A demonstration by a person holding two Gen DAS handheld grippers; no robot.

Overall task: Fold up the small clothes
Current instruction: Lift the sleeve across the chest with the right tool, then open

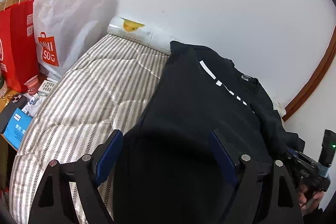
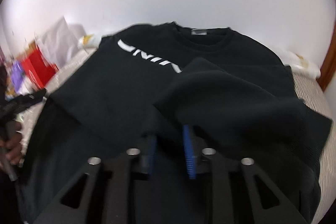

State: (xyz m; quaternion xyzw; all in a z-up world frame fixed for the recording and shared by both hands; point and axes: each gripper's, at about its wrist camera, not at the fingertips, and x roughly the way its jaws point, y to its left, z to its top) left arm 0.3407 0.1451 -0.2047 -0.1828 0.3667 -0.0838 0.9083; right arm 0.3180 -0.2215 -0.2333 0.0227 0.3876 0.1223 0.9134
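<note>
A black sweatshirt (image 1: 201, 102) with white lettering lies on a striped bed (image 1: 88, 93). My left gripper (image 1: 166, 140) is open, its blue pads spread wide over the sweatshirt's lower edge. In the right wrist view the sweatshirt (image 2: 117, 81) fills the middle, neck at the far side. Its right sleeve (image 2: 231, 93) is lifted and draped across the body. My right gripper (image 2: 170, 133) holds a fold of that sleeve between its blue pads, which stand a little apart. The right gripper also shows in the left wrist view (image 1: 294, 155).
A red bag (image 1: 16, 43) and a white shopping bag (image 1: 67, 20) stand at the bed's left end. A phone (image 1: 12, 106), a blue packet (image 1: 17, 129) and small items lie beside them. A white wall is behind, with a wooden frame (image 1: 315, 77) at right.
</note>
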